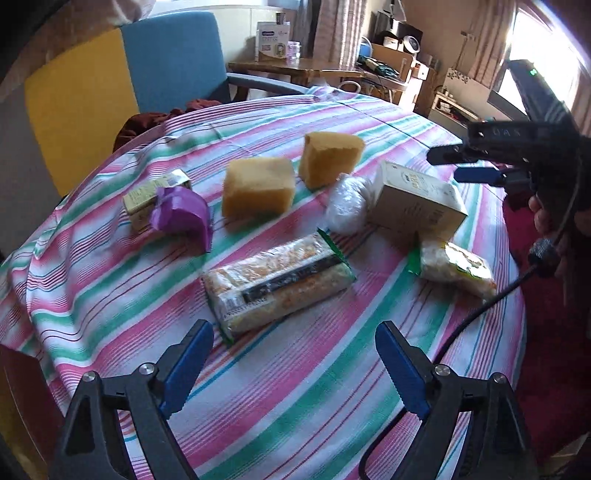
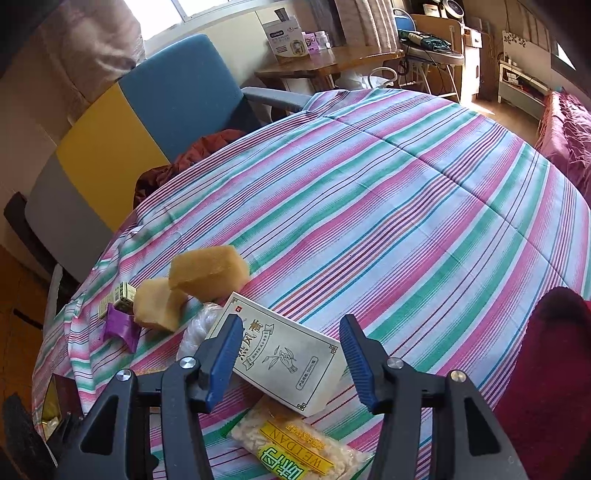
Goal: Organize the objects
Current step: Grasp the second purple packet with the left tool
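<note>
We are seeing everything lying on the tablecloth (image 1: pixel 303 387). In the left wrist view, the long packet (image 1: pixel 277 282) is lying nearest. Behind it two sponges (image 1: pixel 258 190) (image 1: pixel 330 158) are sitting side by side. At left, the wrapper (image 1: pixel 183 216) is touching the small carton (image 1: pixel 155 194). At right, the bag (image 1: pixel 349 205) is touching the box (image 1: pixel 417 201), with the snack pack (image 1: pixel 456 267) before it.

This is a room in a home, a living space and not a workplace. The striped tablecloth (image 2: pixel 406 206) covers a round table in the middle. Behind the table stands a blue armchair (image 2: pixel 177 92) with a dark red cloth (image 2: pixel 207 147) on its seat. Farther behind the table is a wooden side table (image 2: pixel 325 66) with boxes and small jars, below a bright window (image 2: pixel 192 14). To the right of the table hang curtains (image 2: pixel 365 26), and a shelf unit (image 2: pixel 517 85) stands by the wall.
</note>
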Motion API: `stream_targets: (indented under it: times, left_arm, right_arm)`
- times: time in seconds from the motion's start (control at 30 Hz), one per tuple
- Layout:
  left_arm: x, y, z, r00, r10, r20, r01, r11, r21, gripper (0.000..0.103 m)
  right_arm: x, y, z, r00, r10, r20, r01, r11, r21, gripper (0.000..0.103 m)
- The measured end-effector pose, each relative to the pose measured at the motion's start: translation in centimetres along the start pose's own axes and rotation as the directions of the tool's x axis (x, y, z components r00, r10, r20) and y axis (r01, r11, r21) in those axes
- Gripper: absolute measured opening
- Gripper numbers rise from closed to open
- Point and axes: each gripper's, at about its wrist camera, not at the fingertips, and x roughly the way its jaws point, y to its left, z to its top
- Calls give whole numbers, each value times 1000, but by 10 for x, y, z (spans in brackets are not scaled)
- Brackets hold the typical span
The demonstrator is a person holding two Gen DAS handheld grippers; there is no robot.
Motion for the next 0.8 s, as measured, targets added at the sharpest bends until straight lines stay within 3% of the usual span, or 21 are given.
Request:
stream_targets:
  times: [0.1, 0.17, 0.3, 0.47, 0.6, 0.67, 0.7, 0.73, 0.8]
  left_arm:
    - [1, 22, 14, 999, 37, 9, -36, 996, -82, 86]
    - [6, 42, 25, 999, 35, 12, -32, 981, -192, 78]
    - [20, 85, 40, 999, 24, 35, -8, 911, -413, 75]
    - [42, 109, 53, 998, 14, 56, 16, 865, -502, 76]
    - [58, 114, 65, 997, 7, 71, 32, 847, -531, 74]
    - [69, 117, 67, 999, -11, 53, 38, 838, -544, 61]
    - [72, 118, 68, 999, 3, 51, 25, 840, -542, 45]
    - [72, 118, 68, 998, 2, 58, 30, 841, -541, 36]
    - [69, 120, 63, 998, -19, 63, 51, 827, -560, 36]
  right_arm:
    - [2, 4, -1, 1000, 2, -13, -2, 1000, -16, 59]
    - [2, 6, -2, 1000, 3, -12, -3, 1000, -26, 59]
    - [3, 5, -1, 1000, 3, -15, -3, 1000, -26, 59]
    - [3, 7, 1, 1000, -12, -10, 11, 999, -41, 59]
    - [3, 9, 2, 1000, -24, 6, 25, 998, -60, 60]
    - [5, 10, 4, 999, -49, 18, 51, 996, -77, 60]
    - [6, 10, 5, 998, -53, 20, 54, 995, -81, 61]
    - [8, 10, 5, 999, -50, 14, 51, 995, -83, 69]
    - [12, 8, 4, 999, -44, -9, 43, 996, -74, 75]
